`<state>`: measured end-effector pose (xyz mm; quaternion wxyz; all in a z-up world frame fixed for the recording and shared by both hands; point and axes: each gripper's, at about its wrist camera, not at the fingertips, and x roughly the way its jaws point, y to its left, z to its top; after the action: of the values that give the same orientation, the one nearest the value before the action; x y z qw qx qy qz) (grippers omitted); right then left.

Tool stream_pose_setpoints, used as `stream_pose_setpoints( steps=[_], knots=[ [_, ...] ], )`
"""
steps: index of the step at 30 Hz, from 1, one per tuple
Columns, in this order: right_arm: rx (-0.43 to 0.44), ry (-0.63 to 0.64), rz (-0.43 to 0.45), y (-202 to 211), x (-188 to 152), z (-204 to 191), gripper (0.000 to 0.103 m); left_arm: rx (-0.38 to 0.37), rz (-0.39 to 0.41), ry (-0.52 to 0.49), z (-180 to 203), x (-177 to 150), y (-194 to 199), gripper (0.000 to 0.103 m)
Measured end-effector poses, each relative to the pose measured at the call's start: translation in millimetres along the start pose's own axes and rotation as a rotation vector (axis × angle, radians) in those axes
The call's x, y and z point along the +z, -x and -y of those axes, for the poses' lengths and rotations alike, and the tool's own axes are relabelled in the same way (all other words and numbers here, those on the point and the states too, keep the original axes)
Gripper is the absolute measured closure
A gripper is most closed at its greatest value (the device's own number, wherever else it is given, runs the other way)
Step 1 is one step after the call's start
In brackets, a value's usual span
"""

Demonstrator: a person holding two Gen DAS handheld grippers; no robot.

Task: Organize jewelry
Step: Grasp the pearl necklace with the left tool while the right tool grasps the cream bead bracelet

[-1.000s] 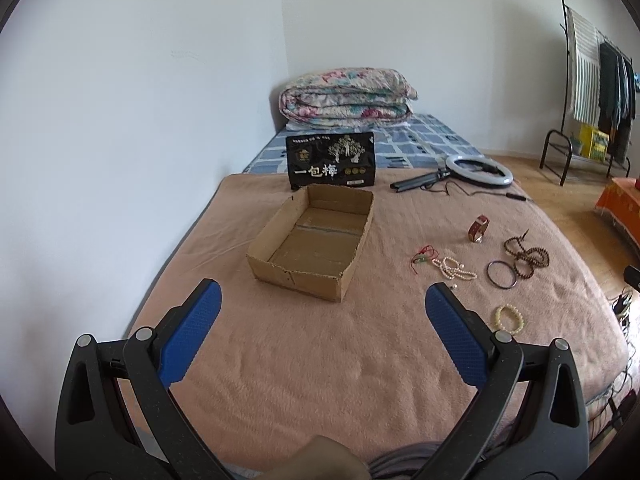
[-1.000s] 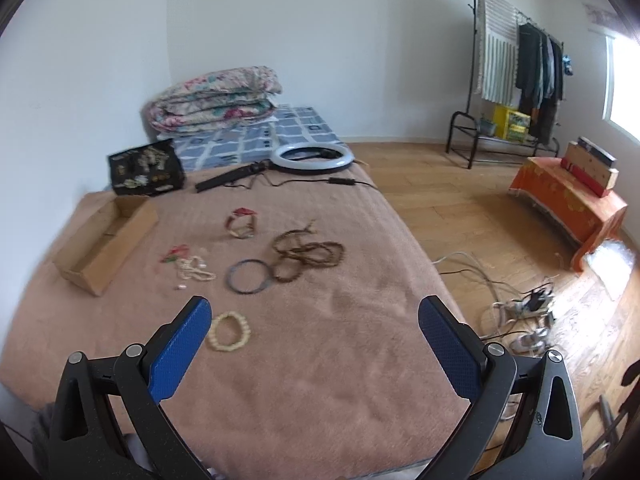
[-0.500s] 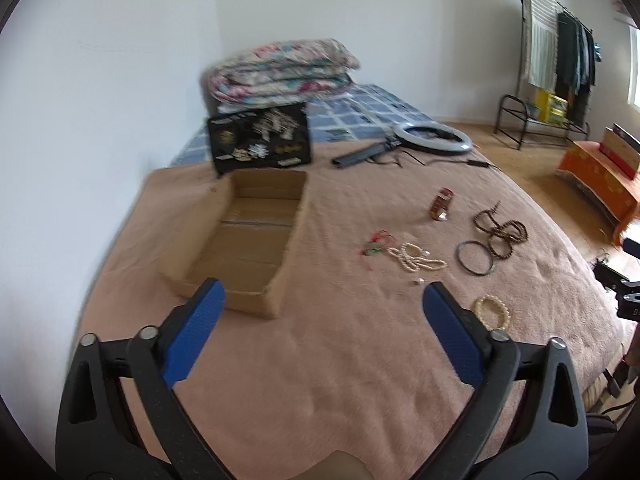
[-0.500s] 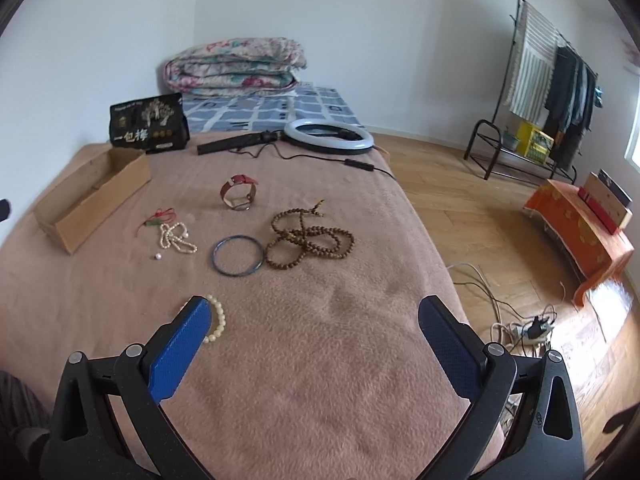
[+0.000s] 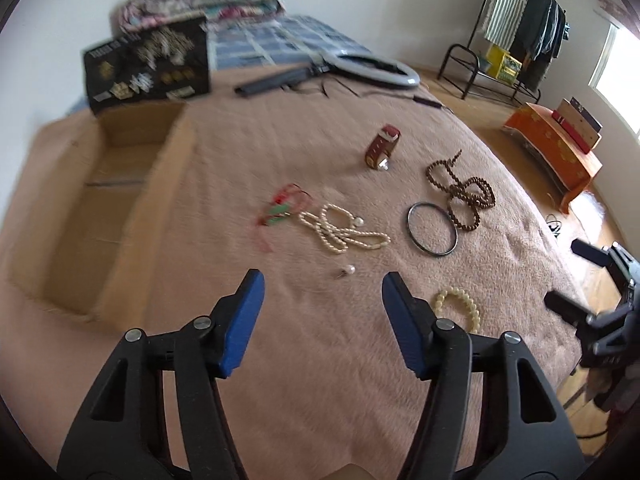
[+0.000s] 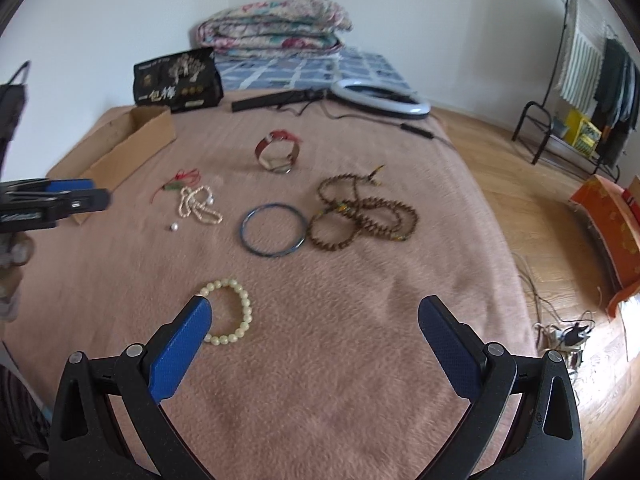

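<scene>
Blue-padded and black-framed, the left gripper (image 5: 322,294) hangs above the blanket (image 5: 320,380) with its jaws partly apart and nothing between them; a loose pearl (image 5: 351,269) lies just ahead of the gap. The right gripper (image 6: 314,312) is spread much wider, also empty, and its left pad (image 6: 180,352) overlaps the cream bead bracelet (image 6: 234,312) in view, though I cannot tell whether it touches it. The jewelry sits scattered on the fuzzy pink-brown blanket: a tangled pearl necklace (image 5: 344,232) beside a red-and-green cord charm (image 5: 284,208), a thin dark bangle (image 6: 274,229) touching a long coil of brown wooden beads (image 6: 360,212), and a red leather watch (image 6: 279,151) standing on its edge farther back. A shallow open cardboard box (image 5: 96,204) lies to the left of them, well apart from the pieces.
</scene>
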<state>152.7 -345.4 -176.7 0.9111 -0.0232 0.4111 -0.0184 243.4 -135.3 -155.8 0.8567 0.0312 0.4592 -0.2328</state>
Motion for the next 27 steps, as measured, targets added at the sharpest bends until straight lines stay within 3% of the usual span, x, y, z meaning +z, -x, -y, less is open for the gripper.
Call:
stream_pose_setpoints(
  steps=[7,10,23,27],
  knots=[
    [0.044,0.005,-0.075,-31,0,-9,0.010,-0.050,-0.070,0.010,5,13,-52,0.055],
    [0.069,0.002,-0.103,-41,0,-12,0.016,-0.048,-0.090,0.017,4,18,-69,0.055],
    [0.117,0.002,-0.168,-71,0,-20,0.018,-0.015,-0.117,-0.015,6,30,-110,0.056],
    [0.119,0.013,-0.179,-77,1,-24,0.018,-0.009,-0.105,-0.028,8,31,-112,0.070]
  ],
)
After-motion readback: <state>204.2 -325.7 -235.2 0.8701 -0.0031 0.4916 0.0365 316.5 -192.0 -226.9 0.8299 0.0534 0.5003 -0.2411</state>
